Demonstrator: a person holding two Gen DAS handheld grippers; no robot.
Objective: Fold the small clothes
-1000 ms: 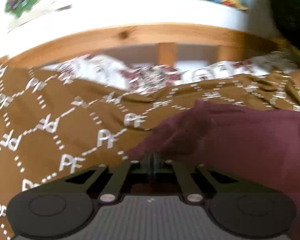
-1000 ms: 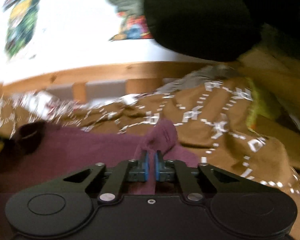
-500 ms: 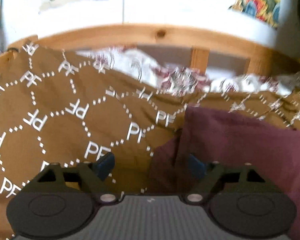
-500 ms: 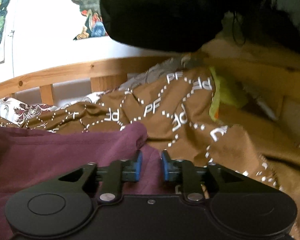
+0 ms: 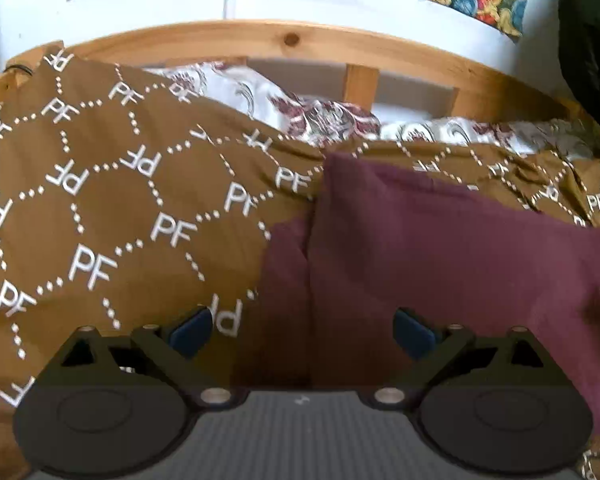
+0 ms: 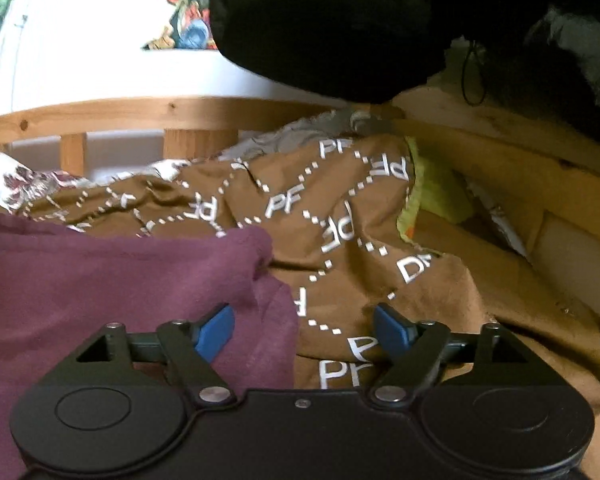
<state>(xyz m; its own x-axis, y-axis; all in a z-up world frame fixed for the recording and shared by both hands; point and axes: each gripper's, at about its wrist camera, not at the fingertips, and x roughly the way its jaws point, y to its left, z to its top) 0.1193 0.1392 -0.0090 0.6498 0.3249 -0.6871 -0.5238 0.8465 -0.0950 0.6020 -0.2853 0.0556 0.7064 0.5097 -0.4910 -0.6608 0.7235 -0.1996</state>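
Through your left wrist camera, the left gripper (image 5: 302,330) has its jaws spread wide and empty over the left edge of the maroon garment (image 5: 440,256), which lies folded on the brown PF-print blanket (image 5: 112,216) on the bed. A floral sheet (image 5: 320,116) bunches toward the wooden headboard (image 5: 260,38) beyond it.

Through your right wrist camera, the right gripper (image 6: 304,328) also has wide, empty jaws, straddling the garment's right edge (image 6: 100,280). A yellow-green cloth (image 6: 432,196) sits by the bed's right side, and a black mass (image 6: 332,24) hangs overhead.
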